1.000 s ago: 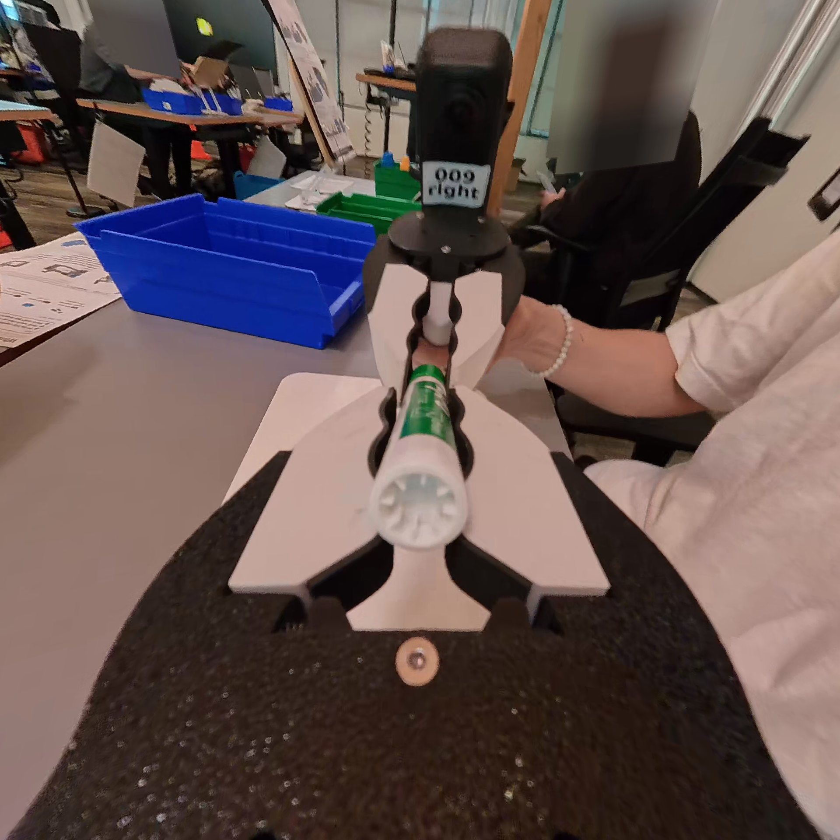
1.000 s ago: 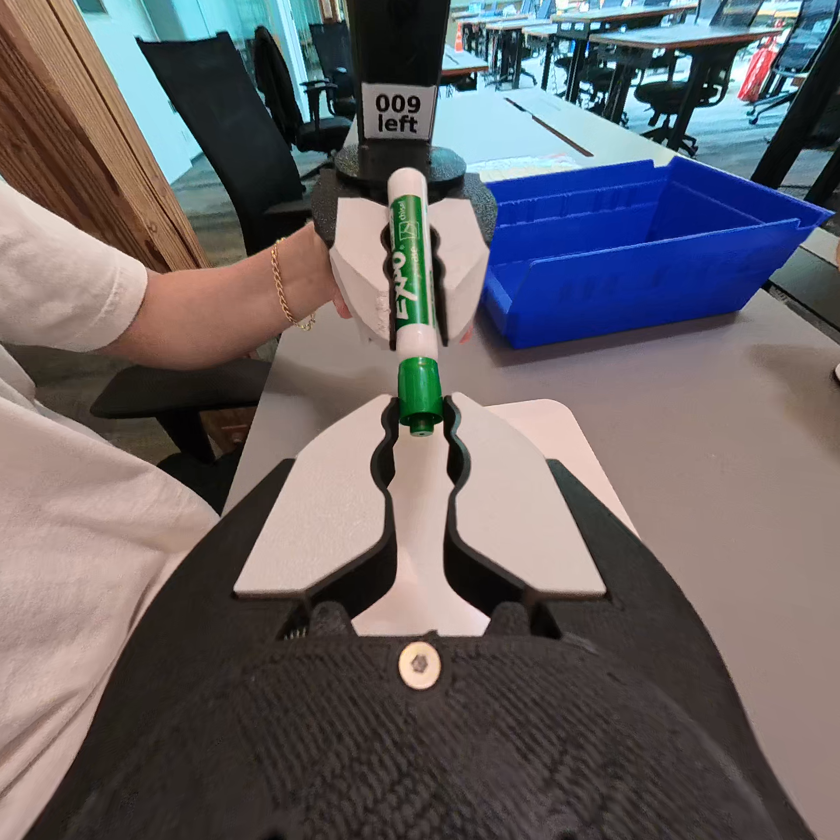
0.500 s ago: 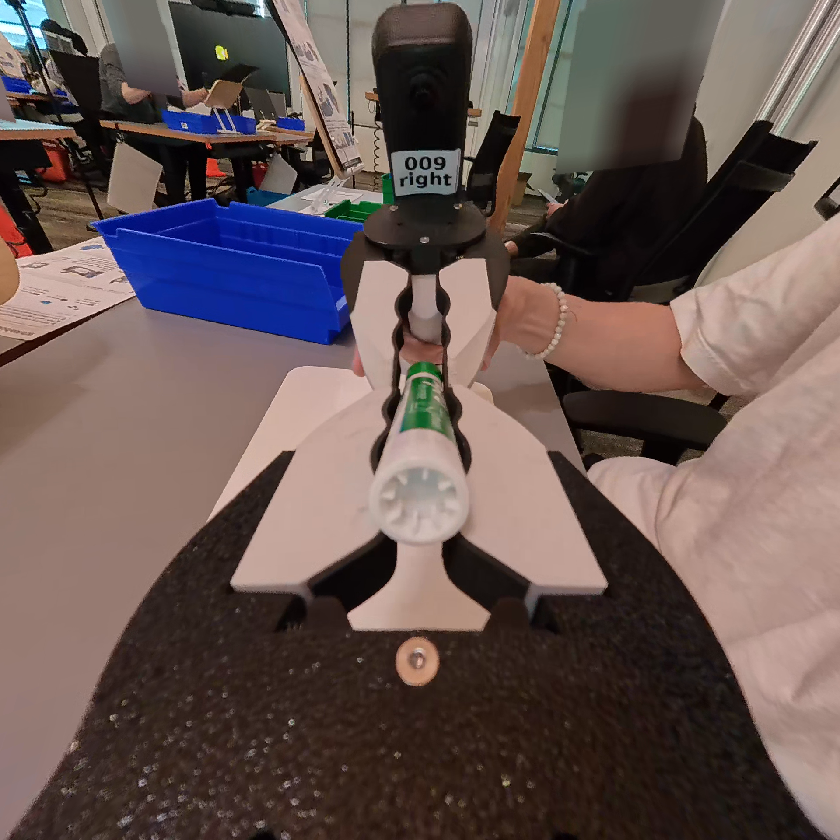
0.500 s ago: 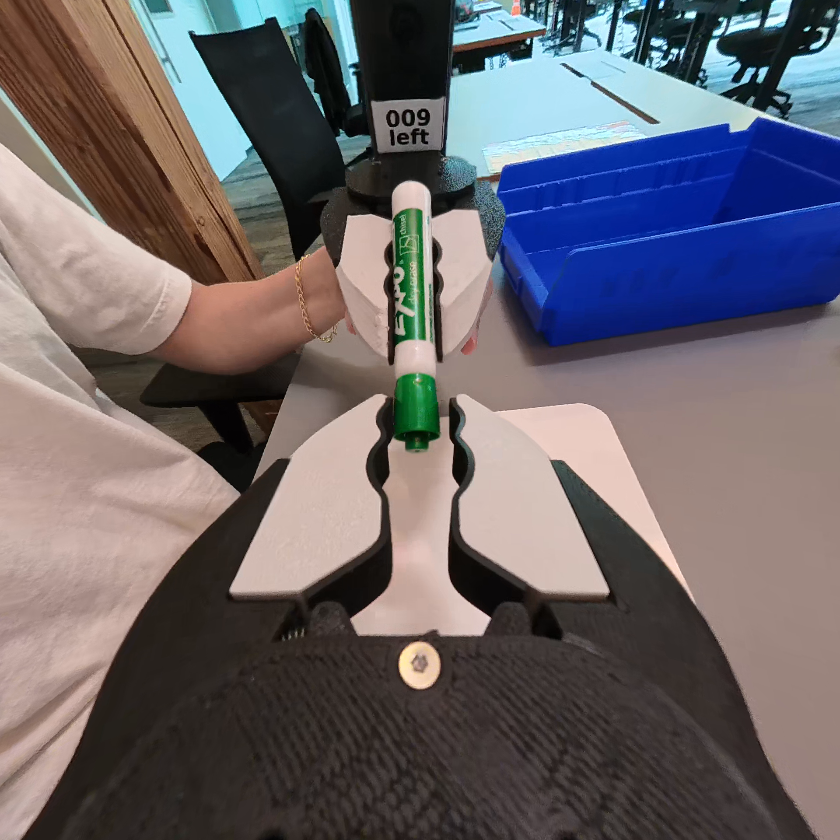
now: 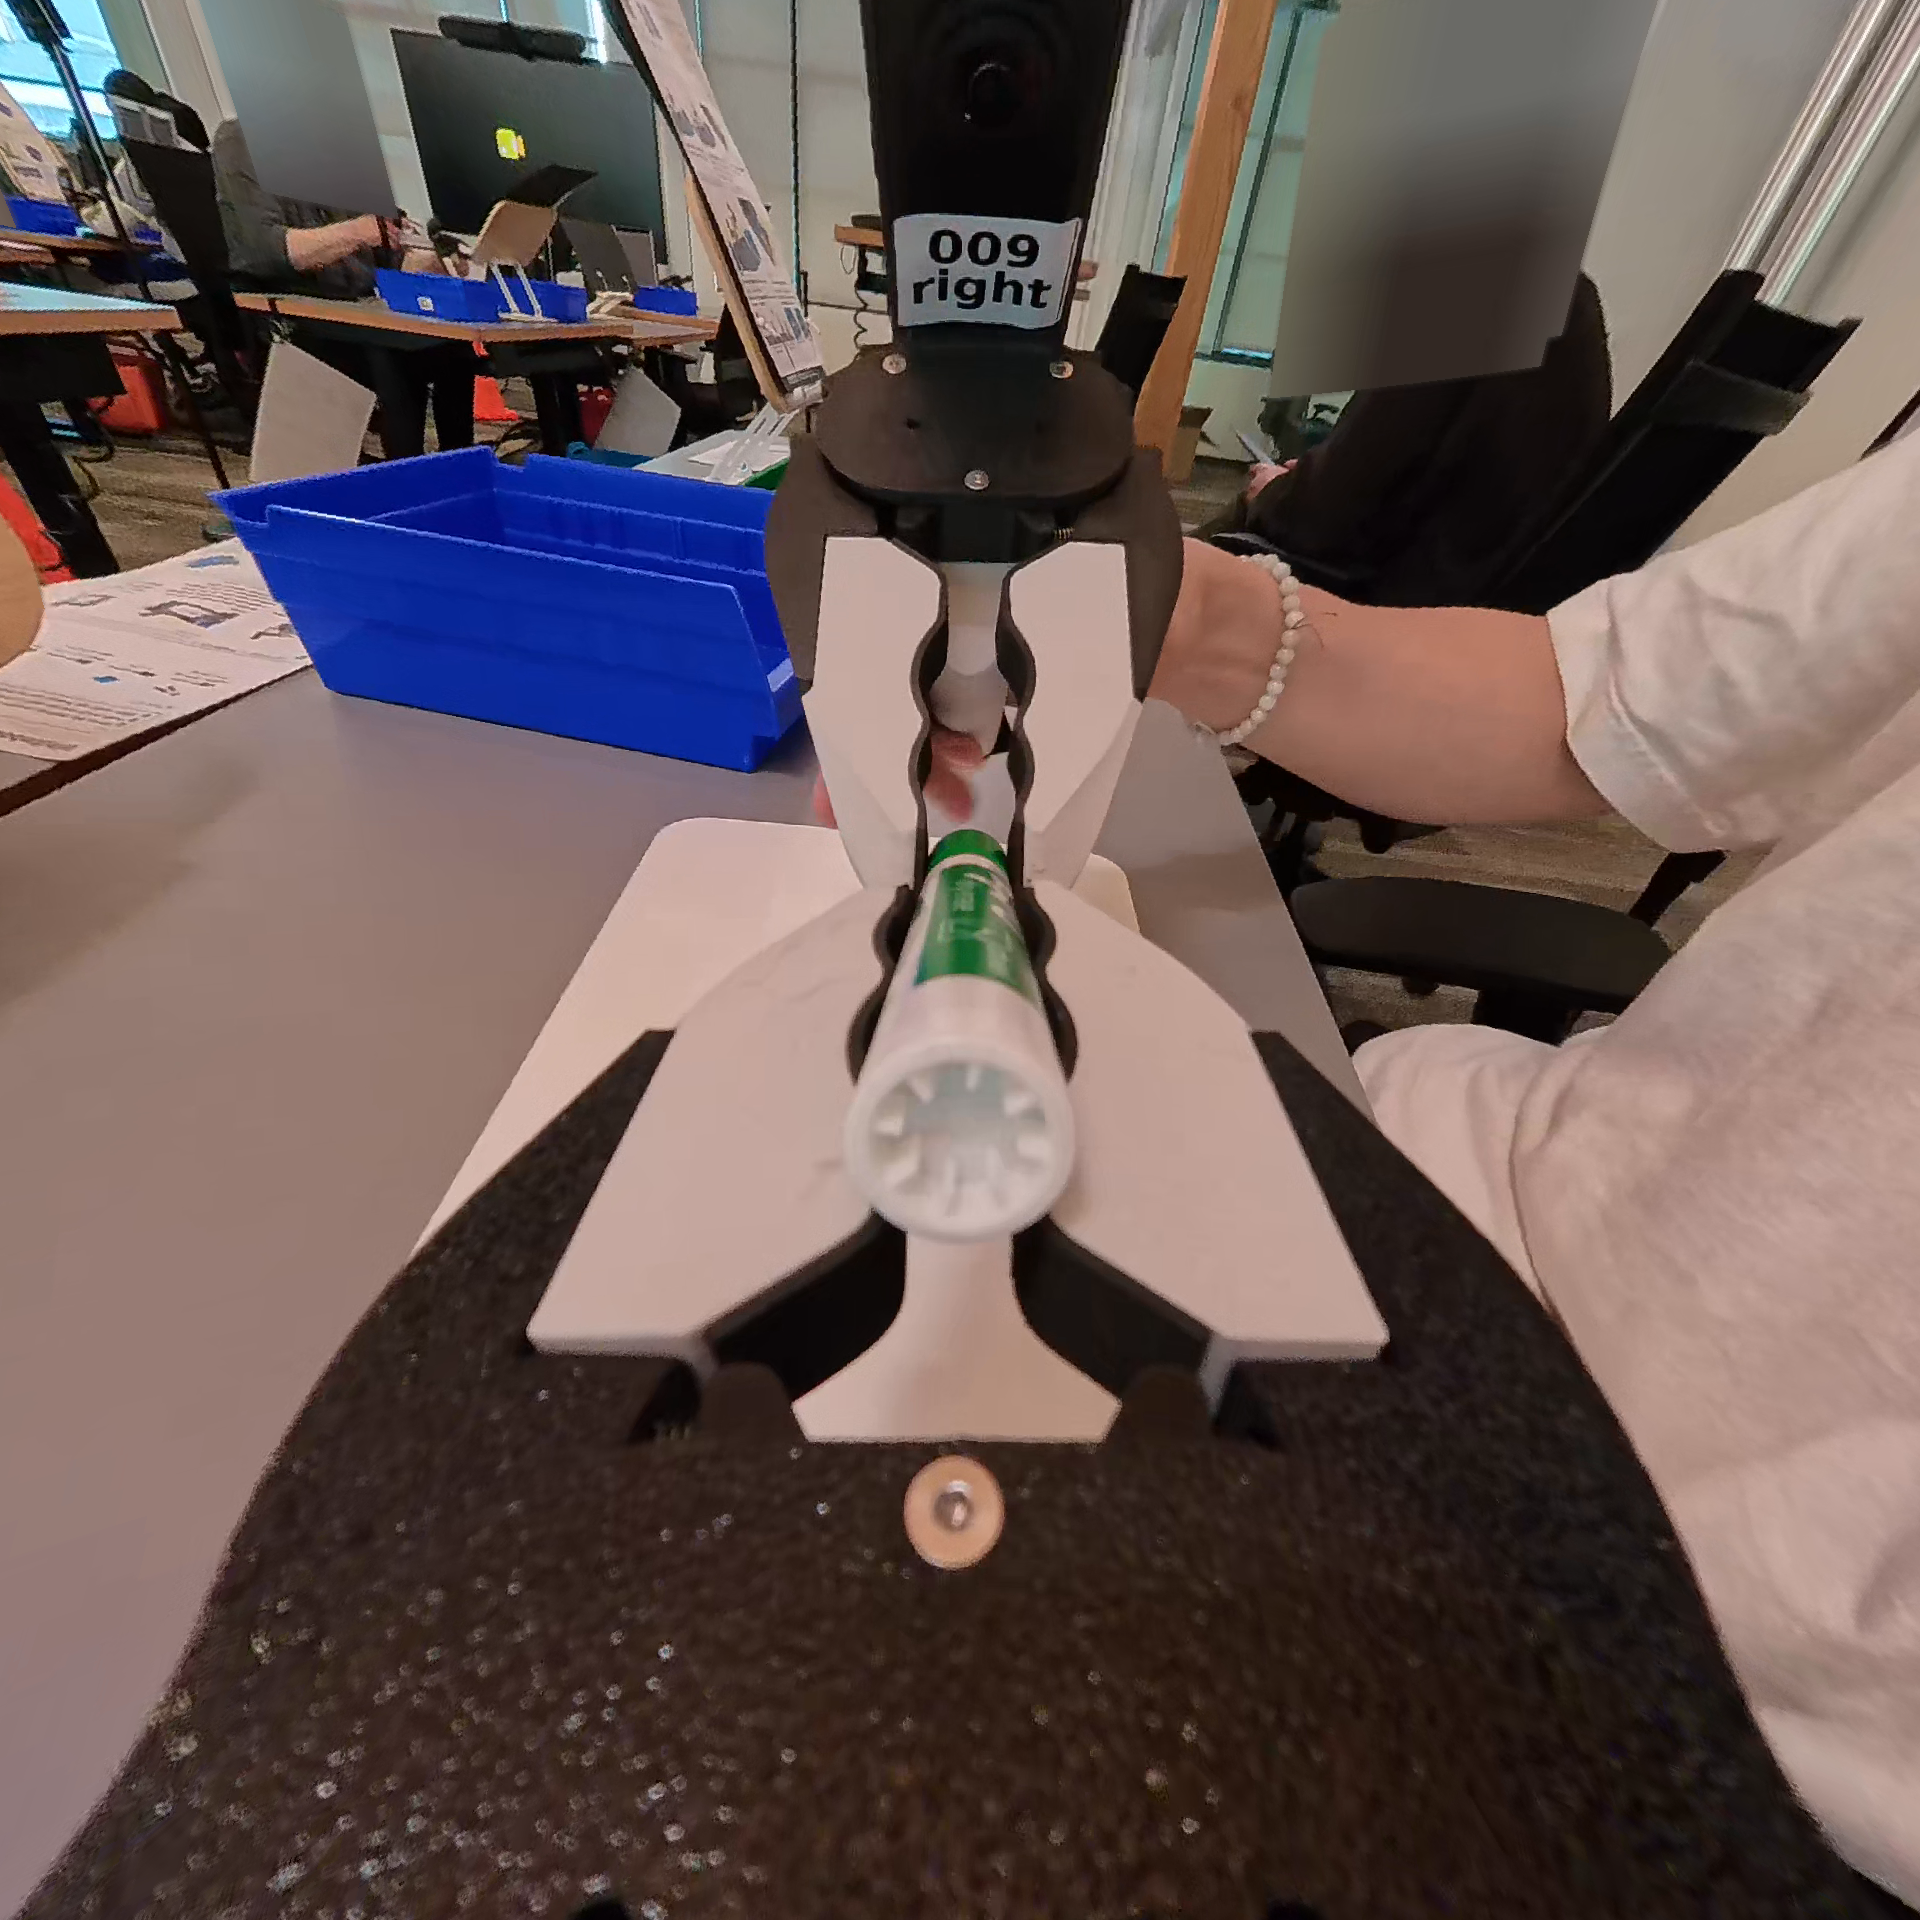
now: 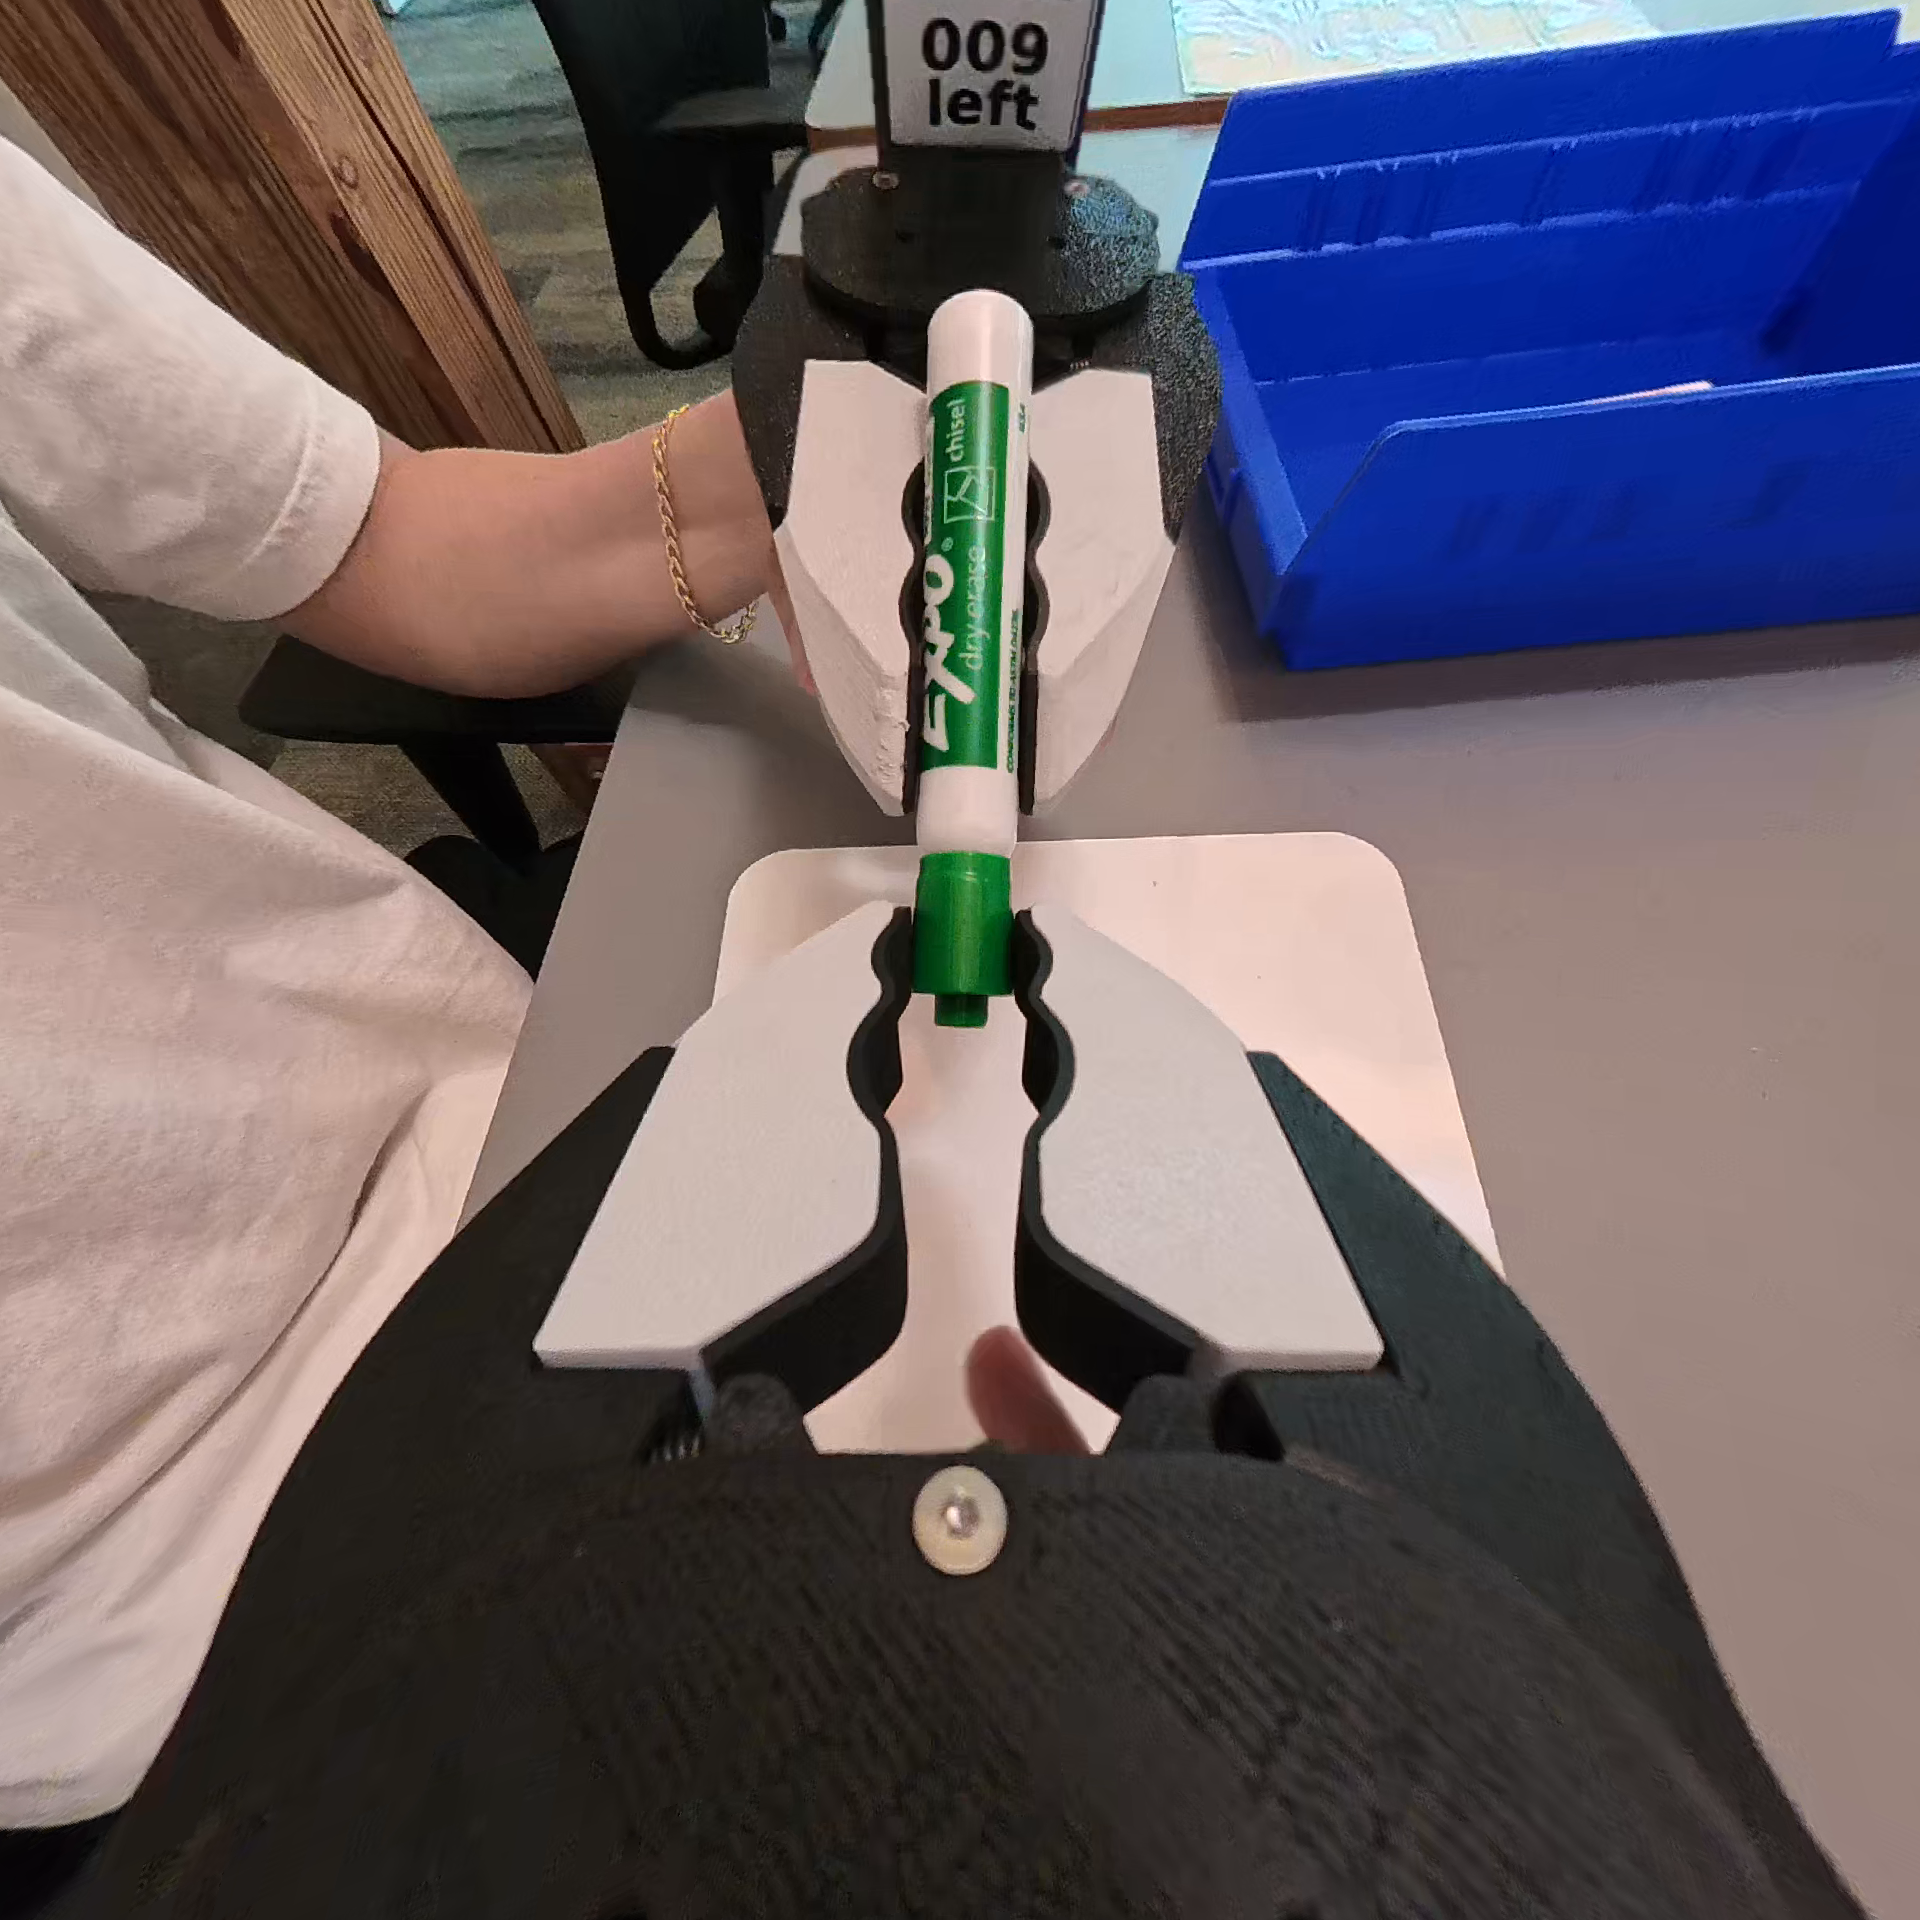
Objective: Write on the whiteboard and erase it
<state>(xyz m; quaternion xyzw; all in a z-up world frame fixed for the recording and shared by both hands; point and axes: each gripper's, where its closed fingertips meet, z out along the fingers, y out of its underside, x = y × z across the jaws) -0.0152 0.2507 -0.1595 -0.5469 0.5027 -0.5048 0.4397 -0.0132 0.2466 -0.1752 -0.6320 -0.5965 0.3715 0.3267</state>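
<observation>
A green-and-white dry-erase marker (image 6: 971,582) is held level between my two grippers, above a small whiteboard (image 6: 1247,935) lying flat on the grey table. My left gripper (image 5: 961,914) is shut on the marker's barrel (image 5: 961,997), with the white butt end toward its camera. It shows opposite in the right wrist view (image 6: 966,769). My right gripper (image 6: 961,930) has its tips closed against both sides of the green cap (image 6: 961,935). It shows opposite in the left wrist view (image 5: 968,862). The whiteboard also shows there (image 5: 707,914), blank.
A blue plastic bin (image 5: 520,623) stands on the table just beyond the whiteboard, also in the right wrist view (image 6: 1558,468). A printed sheet (image 5: 135,655) lies at the far left. The person's arms and white shirt (image 6: 208,1039) are close by, and a black chair (image 5: 1475,935) stands beside the table. My left and right fingertips are right by each other.
My right gripper has moved farther over the green cap and its fingers have narrowed onto it. Both grippers have come closer together and sit lower over the whiteboard.
</observation>
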